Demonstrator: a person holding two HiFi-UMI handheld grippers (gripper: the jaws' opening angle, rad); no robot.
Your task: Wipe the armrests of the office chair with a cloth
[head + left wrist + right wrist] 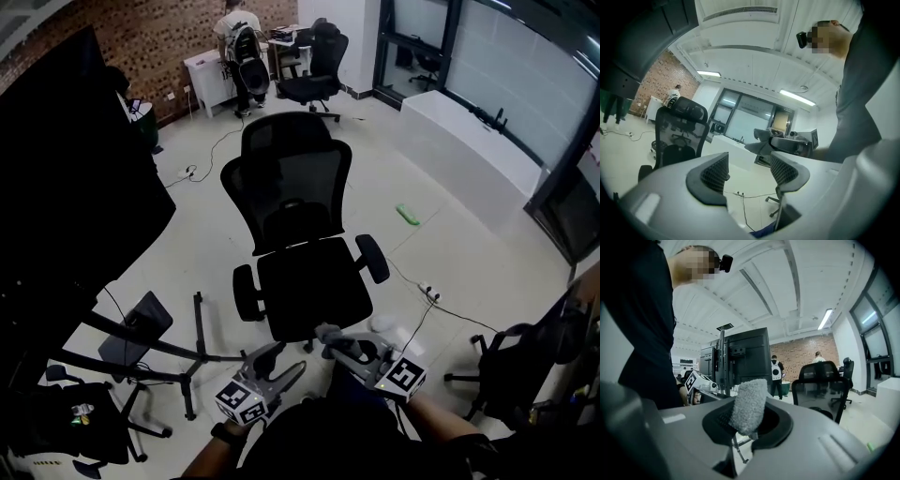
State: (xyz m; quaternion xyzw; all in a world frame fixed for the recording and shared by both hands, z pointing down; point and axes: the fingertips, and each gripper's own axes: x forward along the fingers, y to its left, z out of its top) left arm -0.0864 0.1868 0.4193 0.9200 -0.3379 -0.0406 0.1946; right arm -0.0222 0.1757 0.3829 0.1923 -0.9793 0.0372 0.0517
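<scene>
Closest in, both forearms come up from the bottom edge of the head view. The two tools sit low, side by side just in front of the body, pointing forward at the chair. The left tool [286, 362] is angled up and to the right, with a dark wristband [223, 432] on that wrist. Its jaws are spread wide with nothing between them, just floor and room showing through the gap in the left gripper view.

The right tool [330, 337] is angled up and to the left, so the two tips point in toward each other. Its jaws are clamped on a fuzzy grey cloth [749, 405] that sticks out past the tips. From the head camera the cloth lines up with the front edge of the seat, but I can't tell if it's touching.

Right past that is the black mesh office chair [298, 202], facing the person. One armrest [246, 292] is on the view's left and the other armrest [372, 258] is on the right. Both are apart from the tools.

To the left, a black stand [141, 339] sprawls its legs over the floor. On the right there's a power strip [430, 292] with its cable, and further out something small and green [407, 214] lies on the floor.

Way back, a second chair [314, 67] and a person with a backpack [244, 49] are at a white counter [204, 80] by the brick wall.
</scene>
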